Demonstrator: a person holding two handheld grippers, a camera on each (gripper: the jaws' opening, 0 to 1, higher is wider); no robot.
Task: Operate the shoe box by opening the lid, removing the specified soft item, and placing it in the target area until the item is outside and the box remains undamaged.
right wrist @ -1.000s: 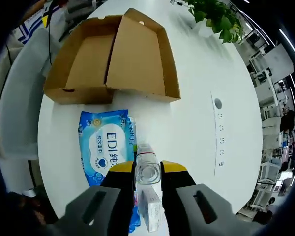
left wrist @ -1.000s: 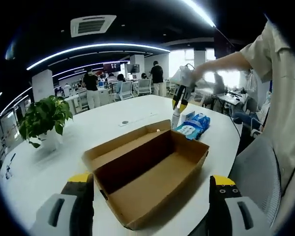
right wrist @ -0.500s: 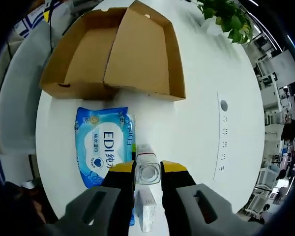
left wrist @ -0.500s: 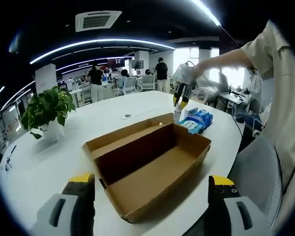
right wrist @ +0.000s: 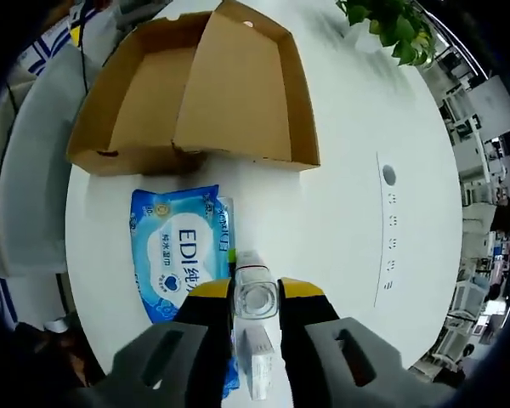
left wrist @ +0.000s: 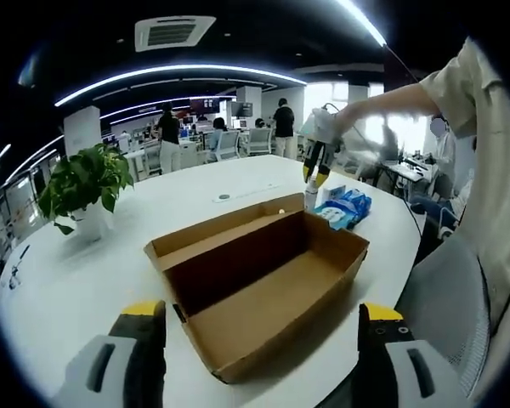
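1. Cardboard box (left wrist: 263, 293) lies open and empty on the table (right wrist: 348, 221).
2. Right gripper (right wrist: 256, 299) grasps a clear bottle (right wrist: 255, 293); blue wipes pack (right wrist: 180, 251) lies beside the box.
3. Left gripper (left wrist: 259, 340) spread wide, released.

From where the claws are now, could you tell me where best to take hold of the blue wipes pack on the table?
Probably grip the wipes pack across a long edge, coming from above: it lies flat and soft on the table, its far end close to the open box.
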